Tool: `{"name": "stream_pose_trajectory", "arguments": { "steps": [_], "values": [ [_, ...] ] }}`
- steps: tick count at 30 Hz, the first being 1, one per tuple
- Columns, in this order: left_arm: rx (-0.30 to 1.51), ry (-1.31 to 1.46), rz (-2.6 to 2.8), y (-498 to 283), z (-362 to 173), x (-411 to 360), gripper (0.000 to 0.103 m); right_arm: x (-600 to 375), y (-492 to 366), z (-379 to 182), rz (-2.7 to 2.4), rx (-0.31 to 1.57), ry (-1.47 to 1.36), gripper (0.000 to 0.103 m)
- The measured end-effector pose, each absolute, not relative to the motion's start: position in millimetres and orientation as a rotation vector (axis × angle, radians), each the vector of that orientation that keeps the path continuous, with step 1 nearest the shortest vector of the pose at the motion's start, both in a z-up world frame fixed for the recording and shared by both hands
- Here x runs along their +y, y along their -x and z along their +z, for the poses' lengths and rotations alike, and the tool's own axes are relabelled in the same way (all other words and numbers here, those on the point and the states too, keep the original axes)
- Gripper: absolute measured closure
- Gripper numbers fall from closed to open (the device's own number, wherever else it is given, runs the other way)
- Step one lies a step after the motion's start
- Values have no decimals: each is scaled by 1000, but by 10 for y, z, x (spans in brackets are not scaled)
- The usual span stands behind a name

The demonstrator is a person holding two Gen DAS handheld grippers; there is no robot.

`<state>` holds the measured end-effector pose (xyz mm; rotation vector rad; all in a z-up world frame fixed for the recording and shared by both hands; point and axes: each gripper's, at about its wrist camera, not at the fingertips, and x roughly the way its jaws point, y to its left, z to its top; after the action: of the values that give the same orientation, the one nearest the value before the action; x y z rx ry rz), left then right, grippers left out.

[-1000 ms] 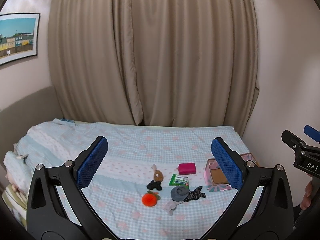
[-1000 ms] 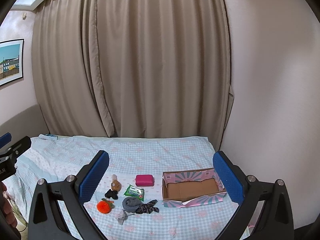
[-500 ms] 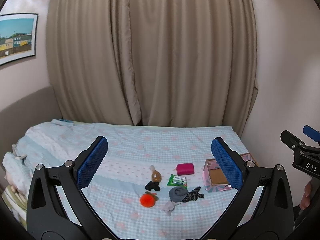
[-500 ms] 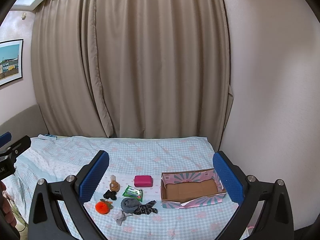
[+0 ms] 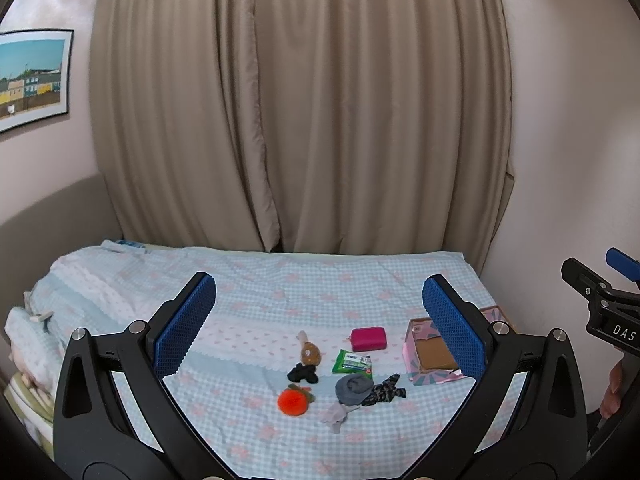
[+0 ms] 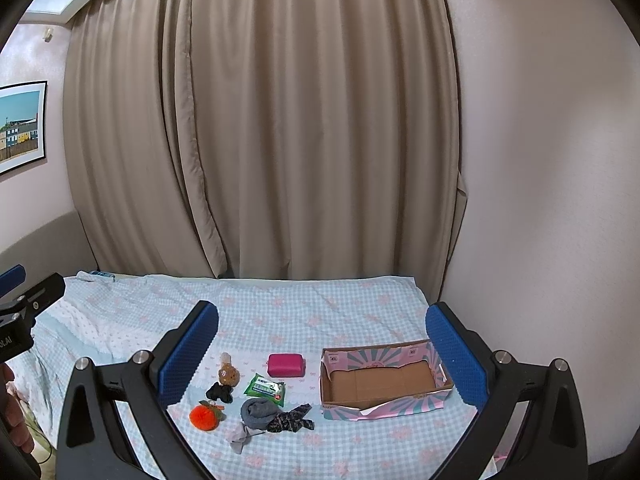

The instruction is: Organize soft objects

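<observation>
Small soft things lie together on the bed: an orange plush ball (image 5: 293,401) (image 6: 204,416), a black cloth piece (image 5: 303,374) (image 6: 219,392), a brown plush toy (image 5: 310,354) (image 6: 228,374), a grey sock (image 5: 349,392) (image 6: 257,414), a dark patterned cloth (image 5: 383,391) (image 6: 291,419), a green wipes pack (image 5: 352,362) (image 6: 265,389) and a pink pouch (image 5: 368,339) (image 6: 285,364). An open pink cardboard box (image 5: 430,357) (image 6: 384,380) stands to their right. My left gripper (image 5: 320,324) and right gripper (image 6: 322,354) are both open, empty, held well above and short of the items.
The bed has a light blue checked cover (image 5: 280,288) with a rumpled quilt at the left (image 5: 80,280). Beige curtains (image 5: 300,120) hang behind it, a wall lies at the right (image 6: 540,200). The other gripper shows at each view's edge (image 5: 600,304) (image 6: 24,304).
Both views have shifted slightly, with the items sitting a little lower and closer to centre. Nothing on the bed has moved. Both grippers stay open.
</observation>
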<state>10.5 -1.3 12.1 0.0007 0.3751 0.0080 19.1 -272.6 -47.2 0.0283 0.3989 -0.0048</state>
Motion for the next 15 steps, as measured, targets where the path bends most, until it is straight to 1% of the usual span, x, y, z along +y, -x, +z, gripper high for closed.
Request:
{"name": "stream_pose_trajectory", "arguments": {
  "steps": [15],
  "values": [
    [385, 1, 10, -159, 202, -64, 0, -2722, -180, -510, -6, 397, -29, 0]
  ]
}}
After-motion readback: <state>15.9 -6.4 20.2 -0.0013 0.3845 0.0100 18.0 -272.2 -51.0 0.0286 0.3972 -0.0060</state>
